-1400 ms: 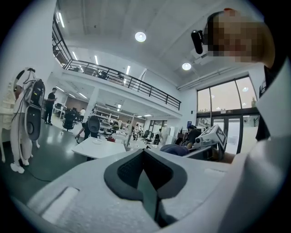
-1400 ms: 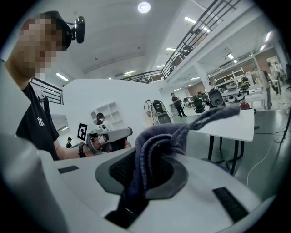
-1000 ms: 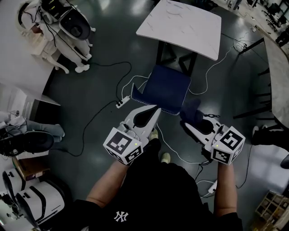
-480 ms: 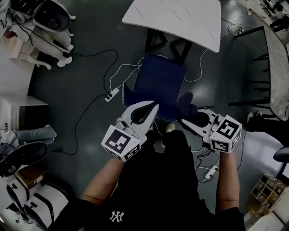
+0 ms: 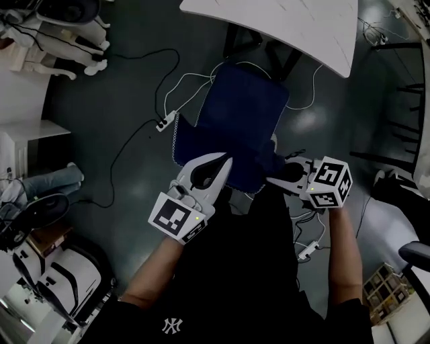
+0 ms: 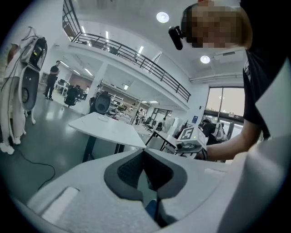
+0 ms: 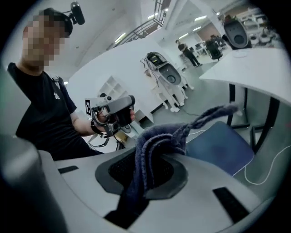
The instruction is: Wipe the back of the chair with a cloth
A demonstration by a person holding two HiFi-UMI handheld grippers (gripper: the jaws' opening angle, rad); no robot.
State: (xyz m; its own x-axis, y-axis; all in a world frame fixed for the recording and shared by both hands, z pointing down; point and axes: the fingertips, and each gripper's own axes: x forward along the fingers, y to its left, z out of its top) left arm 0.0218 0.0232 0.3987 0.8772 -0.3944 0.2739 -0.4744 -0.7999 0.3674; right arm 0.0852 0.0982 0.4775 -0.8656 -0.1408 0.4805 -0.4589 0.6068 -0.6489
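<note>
The chair (image 5: 245,117) is blue and stands with its seat toward a white table (image 5: 289,20), its back toward the person. The cloth (image 5: 270,161) is dark blue and sits at the right end of the chair back, pinched in the right gripper (image 5: 274,179). In the right gripper view, the jaws of this gripper (image 7: 157,157) are closed on the cloth (image 7: 150,145): a thick fold runs down between the pads and a thin tail sticks out over the chair (image 7: 223,145). Whether the cloth touches the chair back cannot be told.

The left gripper (image 5: 226,161) hangs over the left part of the chair back, beside the cloth. In the left gripper view, the tips of this gripper (image 6: 144,152) meet with nothing between them, and a sliver of blue shows through the gap below the pads. The table (image 6: 107,129) lies beyond the chair.

On the floor left of the chair lies a power strip (image 5: 164,125), with white cables running under the chair
</note>
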